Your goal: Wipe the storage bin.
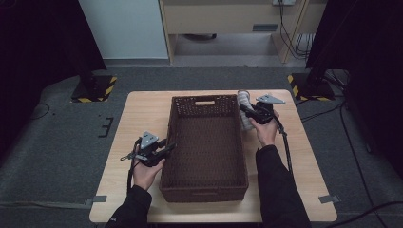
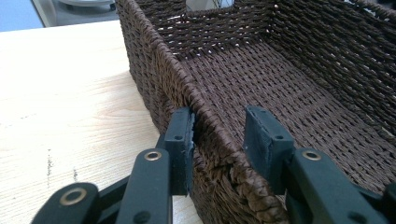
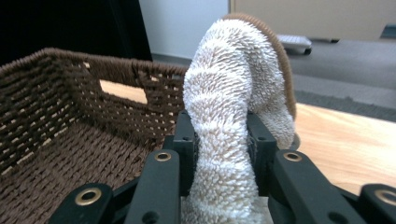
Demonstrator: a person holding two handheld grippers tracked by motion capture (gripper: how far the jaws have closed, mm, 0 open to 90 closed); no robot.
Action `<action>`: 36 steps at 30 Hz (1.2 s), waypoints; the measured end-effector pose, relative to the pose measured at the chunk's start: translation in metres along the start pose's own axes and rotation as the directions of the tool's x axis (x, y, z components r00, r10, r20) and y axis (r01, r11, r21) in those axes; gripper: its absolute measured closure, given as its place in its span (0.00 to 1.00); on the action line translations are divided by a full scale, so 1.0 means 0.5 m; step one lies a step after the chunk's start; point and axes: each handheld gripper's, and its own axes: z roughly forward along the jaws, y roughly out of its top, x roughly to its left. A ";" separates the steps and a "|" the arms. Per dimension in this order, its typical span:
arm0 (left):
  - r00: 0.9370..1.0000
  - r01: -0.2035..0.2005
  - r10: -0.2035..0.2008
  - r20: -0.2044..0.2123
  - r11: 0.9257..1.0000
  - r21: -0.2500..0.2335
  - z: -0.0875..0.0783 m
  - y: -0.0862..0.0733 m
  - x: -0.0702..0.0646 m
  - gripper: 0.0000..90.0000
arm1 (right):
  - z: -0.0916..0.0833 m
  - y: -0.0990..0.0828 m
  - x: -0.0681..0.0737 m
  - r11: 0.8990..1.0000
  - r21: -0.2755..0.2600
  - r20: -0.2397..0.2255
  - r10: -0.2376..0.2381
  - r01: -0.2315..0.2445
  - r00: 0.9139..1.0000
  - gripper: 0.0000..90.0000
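While the dark brown woven rectangular basket [image 1: 205, 147] is bare inside, the right tool [image 3: 223, 154] clenches a fluffy white towel [image 3: 233, 116] by its far right corner; the left tool [image 2: 219, 140] stands released astride its left wall.

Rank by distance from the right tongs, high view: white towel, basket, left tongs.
1. white towel: pinched in the right tongs, by the basket's far right corner.
2. basket: its right wall is just beside them.
3. left tongs: across the basket, straddling its left wall.

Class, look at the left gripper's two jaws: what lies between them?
The left side wall of the wicker basket stands between the jaws of the left gripper, one jaw outside and one inside; the left gripper view shows it.
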 end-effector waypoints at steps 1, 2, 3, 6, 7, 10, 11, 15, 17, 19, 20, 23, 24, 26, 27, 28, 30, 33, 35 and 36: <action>1.000 0.000 0.000 0.001 1.000 0.000 0.000 0.000 0.000 0.69 | 0.009 -0.007 -0.001 1.000 0.015 0.003 0.003 -0.003 1.000 0.80; 1.000 -0.001 0.001 0.001 1.000 0.000 0.000 0.000 0.000 0.69 | 0.013 -0.012 -0.003 1.000 0.027 0.001 0.006 -0.006 1.000 0.80; 1.000 -0.001 0.001 0.001 1.000 0.000 0.000 0.000 0.000 0.68 | 0.020 -0.019 -0.006 0.999 0.046 0.006 0.008 -0.008 1.000 0.80; 1.000 -0.002 0.002 0.001 1.000 0.000 0.000 0.000 0.000 0.68 | 0.039 -0.049 -0.012 0.993 0.122 0.011 0.004 -0.006 1.000 0.80; 1.000 -0.002 0.002 0.002 1.000 0.000 0.000 0.000 0.000 0.68 | 0.045 -0.059 -0.012 0.988 0.155 0.013 0.001 -0.003 1.000 0.80; 1.000 -0.004 0.004 0.002 1.000 0.000 0.000 0.000 0.000 0.68 | 0.051 -0.085 -0.013 0.981 0.192 0.010 0.008 -0.009 1.000 0.80; 1.000 -0.004 0.004 0.002 1.000 -0.001 0.000 0.000 0.000 0.68 | 0.049 -0.087 -0.015 0.982 0.188 0.008 0.030 -0.031 1.000 0.80; 1.000 -0.005 0.005 0.002 1.000 0.000 0.000 0.000 0.000 0.68 | 0.018 -0.055 -0.012 0.996 0.088 -0.006 0.032 -0.031 0.999 0.80; 1.000 -0.007 0.007 0.000 1.000 -0.001 0.000 0.000 0.000 0.68 | 0.005 -0.038 -0.010 0.999 0.020 -0.008 0.044 -0.044 0.999 0.81; 1.000 -0.008 0.008 0.001 1.000 -0.001 0.000 0.000 0.000 0.68 | -0.005 -0.016 -0.007 0.999 -0.022 -0.010 0.031 -0.031 0.999 0.80; 1.000 -0.009 0.009 0.001 1.000 -0.001 0.000 0.000 0.000 0.68 | -0.006 -0.007 -0.003 0.999 -0.037 -0.007 0.015 -0.015 1.000 0.80; 1.000 -0.007 0.007 0.003 1.000 -0.002 0.000 0.000 0.001 0.68 | 0.006 0.003 0.004 1.000 -0.023 -0.001 -0.019 0.019 1.000 0.80; 1.000 -0.008 0.008 0.004 1.000 -0.003 0.001 0.000 0.001 0.68 | 0.011 0.000 0.002 1.000 -0.013 0.000 -0.014 0.014 1.000 0.80; 1.000 -0.009 0.009 0.004 1.000 -0.002 0.000 0.000 0.001 0.68 | 0.018 -0.008 -0.003 1.000 0.001 0.001 0.006 -0.006 1.000 0.81; 1.000 -0.009 0.009 0.003 1.000 -0.002 0.000 0.000 0.001 0.68 | 0.022 -0.014 -0.006 1.000 0.019 0.003 0.009 -0.010 1.000 0.80; 1.000 -0.009 0.009 0.003 1.000 -0.002 0.000 0.000 0.001 0.68 | 0.028 -0.022 -0.009 0.999 0.050 -0.001 0.000 0.000 1.000 0.80; 1.000 -0.009 0.009 0.003 1.000 -0.002 0.000 0.000 0.000 0.68 | 0.038 -0.041 -0.010 0.995 0.103 0.004 -0.014 0.013 1.000 0.81; 1.000 -0.008 0.008 0.002 1.000 -0.003 0.000 0.000 0.000 0.68 | 0.051 -0.074 -0.014 0.983 0.185 -0.004 0.002 -0.001 1.000 0.81; 1.000 -0.009 0.009 0.001 1.000 -0.002 0.001 0.000 0.000 0.68 | 0.054 -0.089 -0.016 0.978 0.206 -0.006 0.020 -0.019 1.000 0.81; 1.000 -0.010 0.010 0.000 1.000 -0.002 0.001 0.000 0.000 0.68 | 0.053 -0.092 -0.017 0.978 0.206 -0.008 0.031 -0.029 0.999 0.81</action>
